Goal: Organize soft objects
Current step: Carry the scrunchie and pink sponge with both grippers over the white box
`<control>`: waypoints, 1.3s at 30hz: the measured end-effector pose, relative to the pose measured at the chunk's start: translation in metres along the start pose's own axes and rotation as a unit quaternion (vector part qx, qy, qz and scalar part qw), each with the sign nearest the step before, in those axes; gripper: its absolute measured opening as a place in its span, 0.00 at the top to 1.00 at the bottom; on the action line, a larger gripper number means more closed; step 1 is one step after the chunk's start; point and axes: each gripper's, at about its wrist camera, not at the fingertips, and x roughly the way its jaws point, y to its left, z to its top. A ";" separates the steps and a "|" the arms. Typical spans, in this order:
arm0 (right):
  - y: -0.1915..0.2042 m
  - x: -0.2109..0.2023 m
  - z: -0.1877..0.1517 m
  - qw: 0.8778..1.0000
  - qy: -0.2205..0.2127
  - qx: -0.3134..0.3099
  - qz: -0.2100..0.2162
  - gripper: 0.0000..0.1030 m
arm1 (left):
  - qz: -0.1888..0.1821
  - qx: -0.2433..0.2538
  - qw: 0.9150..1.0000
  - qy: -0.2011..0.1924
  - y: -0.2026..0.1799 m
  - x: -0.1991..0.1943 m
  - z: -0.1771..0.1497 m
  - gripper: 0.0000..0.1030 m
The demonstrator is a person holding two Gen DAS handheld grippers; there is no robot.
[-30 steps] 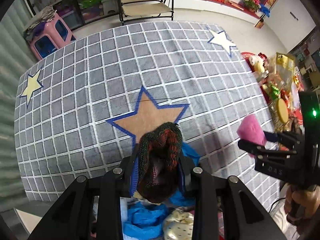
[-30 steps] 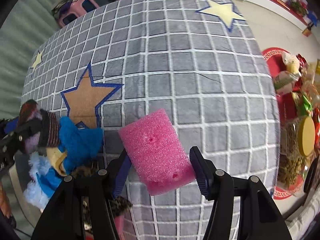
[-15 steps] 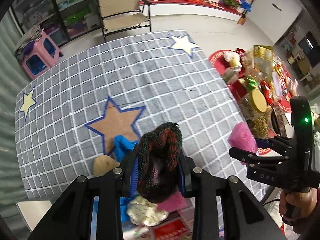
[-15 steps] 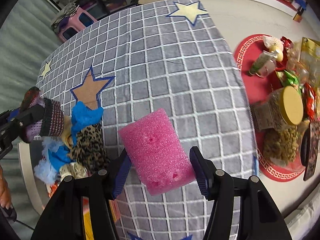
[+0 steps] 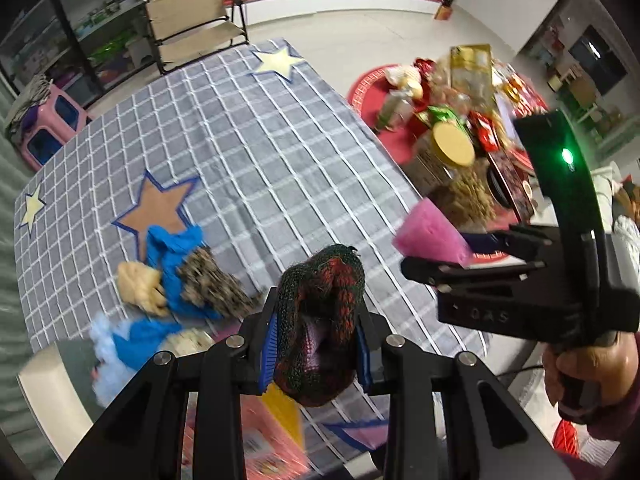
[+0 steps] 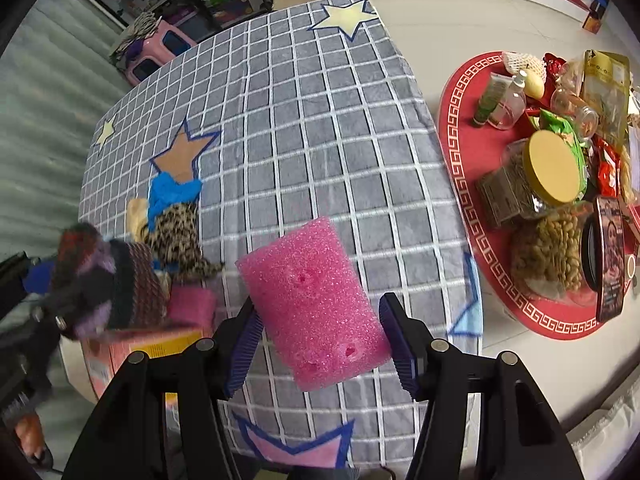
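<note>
My left gripper point(image 5: 316, 344) is shut on a dark red and green knit hat point(image 5: 320, 312), held high above the near edge of the grey checked cloth point(image 5: 260, 152). The hat also shows in the right wrist view point(image 6: 108, 280). My right gripper point(image 6: 320, 332) is shut on a pink foam block point(image 6: 312, 300), also above the cloth's near edge; the block shows in the left wrist view point(image 5: 430, 236). A heap of soft things lies at the near left: a blue cloth point(image 5: 172, 248), a leopard-print piece point(image 5: 208, 280) and a cream plush point(image 5: 138, 286).
A pink and yellow box point(image 6: 136, 348) lies at the near left under the hat. A red round mat point(image 6: 472, 152) to the right carries jars, bottles and snack bags. A folding chair point(image 5: 192, 28) and a pink stool point(image 5: 48, 124) stand beyond the cloth.
Both grippers have pulled back and risen with their loads. More of the cloth, the heap and the red mat have come into view.
</note>
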 end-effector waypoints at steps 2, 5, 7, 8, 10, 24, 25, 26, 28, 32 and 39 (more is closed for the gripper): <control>-0.002 -0.002 -0.010 1.000 0.004 -0.005 0.005 0.42 | -0.004 0.008 1.000 0.009 -0.014 0.000 -0.012 0.67; -0.004 -0.004 -0.020 1.000 0.010 -0.012 0.009 0.42 | 0.006 0.026 0.999 0.020 -0.032 0.000 -0.029 0.67; -0.004 -0.005 -0.028 1.000 0.014 -0.018 0.011 0.42 | 0.010 0.039 0.999 0.031 -0.044 0.001 -0.041 0.67; -0.004 -0.005 -0.031 1.000 0.017 -0.021 0.012 0.42 | 0.013 0.049 0.998 0.036 -0.050 0.002 -0.048 0.67; -0.004 -0.005 -0.038 0.999 0.022 -0.032 0.014 0.42 | 0.021 0.061 0.997 0.042 -0.058 0.003 -0.059 0.67; 0.026 0.009 -0.088 0.994 0.063 -0.086 0.025 0.42 | 0.017 0.058 0.996 0.071 -0.050 0.000 -0.122 0.67; 0.029 0.010 -0.091 0.994 0.065 -0.087 0.025 0.42 | 0.016 0.060 0.995 0.072 -0.048 -0.001 -0.127 0.67; 0.032 0.012 -0.094 0.993 0.067 -0.089 0.025 0.42 | 0.016 0.062 0.995 0.073 -0.044 -0.002 -0.132 0.67; 0.042 0.016 -0.104 0.993 0.073 -0.089 0.025 0.42 | 0.013 0.066 0.995 0.071 -0.035 -0.005 -0.143 0.67; 0.061 0.023 -0.122 0.993 0.083 -0.084 0.021 0.42 | 0.004 0.070 0.995 0.068 -0.011 -0.016 -0.168 0.67; 0.104 0.029 -0.154 0.992 0.096 -0.080 0.008 0.42 | 0.009 0.076 0.996 0.048 0.030 -0.039 -0.202 0.67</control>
